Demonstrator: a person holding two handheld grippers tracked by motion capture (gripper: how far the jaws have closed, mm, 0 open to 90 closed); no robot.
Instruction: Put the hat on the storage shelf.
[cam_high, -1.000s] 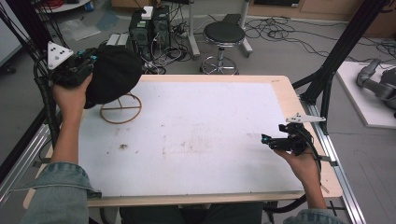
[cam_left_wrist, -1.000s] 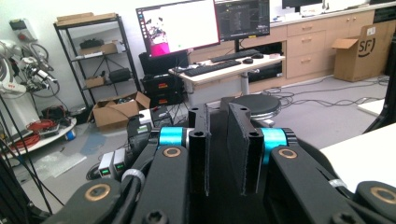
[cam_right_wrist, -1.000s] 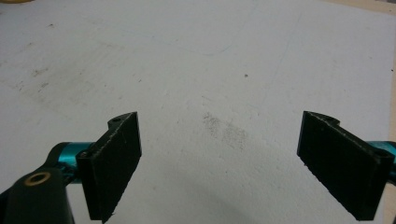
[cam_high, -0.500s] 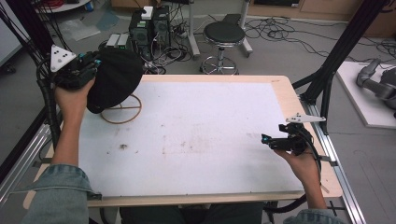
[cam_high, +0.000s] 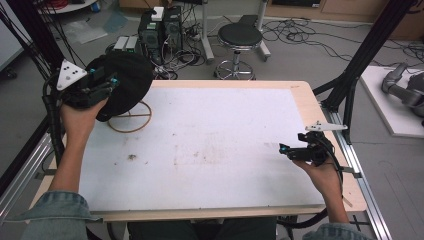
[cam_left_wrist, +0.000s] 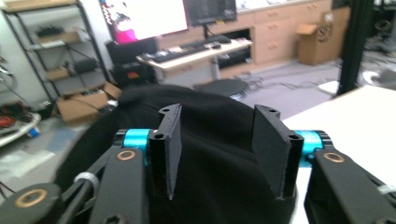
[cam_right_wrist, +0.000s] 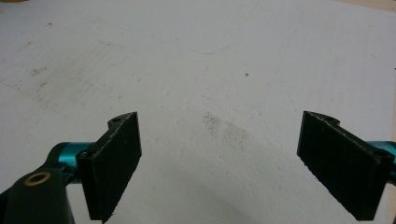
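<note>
High view: the white table (cam_high: 210, 150) spreads before me, its wooden edge framing it. At its far left corner a black hat (cam_high: 125, 82) sits on a wooden ring stand (cam_high: 131, 120). My left gripper (cam_high: 107, 85) is raised against the hat; in the left gripper view my jaws stand apart with the black fabric (cam_left_wrist: 215, 154) between and behind them, though I cannot tell whether they pinch it. My right gripper (cam_high: 287, 150) hovers low near the table's right edge, jaws spread wide over bare surface.
</note>
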